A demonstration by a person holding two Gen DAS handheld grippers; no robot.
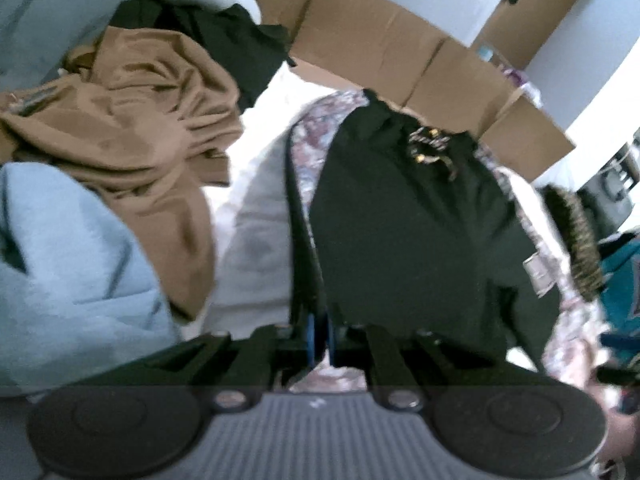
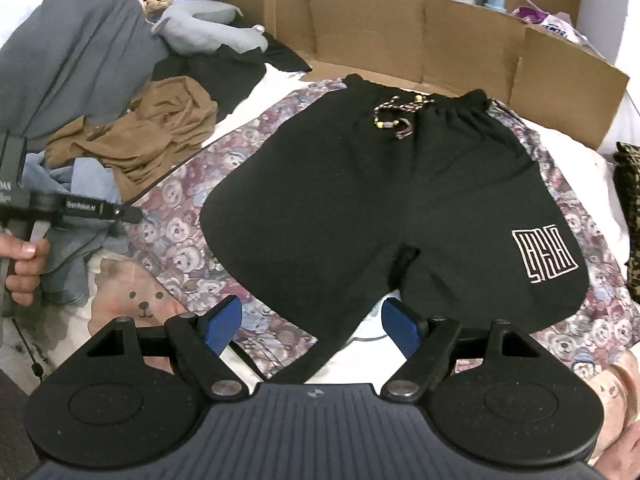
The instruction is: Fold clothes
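Black shorts [image 2: 360, 200] with a beaded drawstring and a white logo lie flat on a bear-print cloth [image 2: 192, 216], waistband at the far side. My right gripper [image 2: 312, 326] stands open just above the near hem of one leg, and its blue pads [image 2: 224, 324] touch nothing. My left gripper [image 1: 318, 336] is shut on the dark-piped edge of the bear-print cloth [image 1: 308, 152], which rises from its pads. In the right wrist view the left gripper [image 2: 134, 214] reaches that cloth's left edge, held by a hand [image 2: 24, 264]. The shorts [image 1: 408, 220] appear blurred beyond it.
A crumpled brown garment [image 2: 152, 136] and light blue clothes [image 1: 68, 264] lie to the left. Dark clothes and a grey plush toy [image 2: 208, 28] sit at the back left. Cardboard boxes [image 2: 400, 40] line the far side. A leopard-print item [image 2: 630, 200] lies at the right.
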